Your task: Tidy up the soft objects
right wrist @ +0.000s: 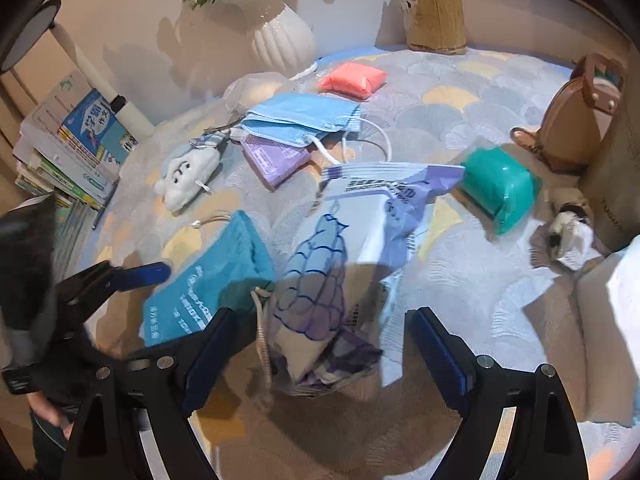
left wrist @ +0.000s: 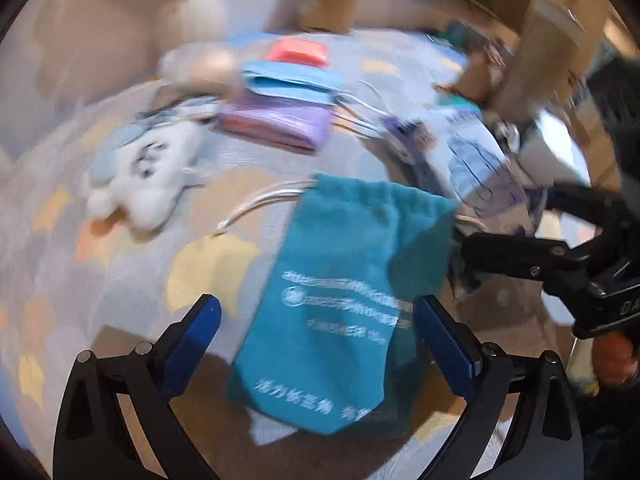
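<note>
A teal drawstring pouch [left wrist: 344, 292] with white print lies flat on the patterned cloth, between the wide-apart blue pads of my left gripper [left wrist: 318, 312]; neither pad presses on it. My right gripper [right wrist: 322, 320] also stands open, over a white and purple packet [right wrist: 360, 232] with a corded bag under it, and its pads do not touch either. From the right wrist the pouch [right wrist: 208, 280] shows at the left, with a blue left finger [right wrist: 140, 273] above it. The right gripper [left wrist: 516, 224] enters the left wrist view from the right, blurred.
Further back lie blue face masks [right wrist: 300, 120], a purple pack [right wrist: 272, 160], a pink pack [right wrist: 354, 78], a white plush toy [right wrist: 188, 176] and a green pack [right wrist: 500, 188]. A white vase [right wrist: 284, 40], a pen holder [right wrist: 436, 16], stacked books [right wrist: 76, 144] and a brown bag [right wrist: 576, 120] ring the table.
</note>
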Motion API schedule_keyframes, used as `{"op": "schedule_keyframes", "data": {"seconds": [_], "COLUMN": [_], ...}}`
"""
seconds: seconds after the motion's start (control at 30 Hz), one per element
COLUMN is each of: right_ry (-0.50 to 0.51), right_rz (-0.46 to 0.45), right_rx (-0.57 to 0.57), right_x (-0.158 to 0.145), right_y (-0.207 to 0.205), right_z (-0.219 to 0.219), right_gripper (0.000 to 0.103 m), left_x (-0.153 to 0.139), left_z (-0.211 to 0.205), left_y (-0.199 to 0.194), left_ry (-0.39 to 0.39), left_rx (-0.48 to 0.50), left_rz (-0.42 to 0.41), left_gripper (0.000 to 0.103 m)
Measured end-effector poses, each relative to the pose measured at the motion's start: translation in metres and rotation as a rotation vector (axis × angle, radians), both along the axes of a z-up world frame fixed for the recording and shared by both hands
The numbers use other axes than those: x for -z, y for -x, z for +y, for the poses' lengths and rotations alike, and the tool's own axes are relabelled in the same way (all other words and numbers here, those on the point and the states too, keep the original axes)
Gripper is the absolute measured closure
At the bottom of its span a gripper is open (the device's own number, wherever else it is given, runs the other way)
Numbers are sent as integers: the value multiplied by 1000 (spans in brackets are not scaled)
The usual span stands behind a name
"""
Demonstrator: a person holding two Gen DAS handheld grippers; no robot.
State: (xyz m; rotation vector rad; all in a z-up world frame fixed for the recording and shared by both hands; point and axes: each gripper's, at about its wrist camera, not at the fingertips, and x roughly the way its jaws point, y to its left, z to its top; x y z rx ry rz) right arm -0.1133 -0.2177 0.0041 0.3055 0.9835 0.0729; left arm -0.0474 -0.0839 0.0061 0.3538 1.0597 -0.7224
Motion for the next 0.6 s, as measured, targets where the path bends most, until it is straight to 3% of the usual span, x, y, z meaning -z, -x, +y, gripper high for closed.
{"op": "schedule_keyframes", "data": {"seconds": [0.03,0.1,0.13,0.17,0.2,0.3,0.43,0.5,0.53,0.6], "right_ry": [12,28,30,30,22,-46,-23,-44,-41,-30], "right_rz": [-1,4,6,3,-1,-10,27,26,25,16], "right_rx": [-6,-22,-28,-27,-22,-12,43,47,59,68], "right_x": [-1,-1,-1,-2,-2,-5,0,5,6,5], "right_y": [2,6,7,9,10,9,-2,-6,-8,-11], "right_z": [-1,-4,-5,-6,-8,-12,-11,-9,-7,-4], "right_gripper": [15,15,15,15,15,15,15,15,15,15], "left_x": [-1,-8,-10,-13,-15,-19,-21,-14,-11,-8], "left_z": [-3,0,4,11,19,41,73,74,72,74], "left_y": [1,1,-1,-3,-4,-1,7,7,4,5], "left_ry": [-13,25,50,84,111,81,92,98,97,123], "left_rx": [-6,-21,-37,-61,-97,-194,-278,-277,-273,-248], "left_rz": [-27,-40,-22,-2,4,-35,-63,-23,-6,14], "left_gripper": [16,61,69,85,88,89,86,65,60,32]}}
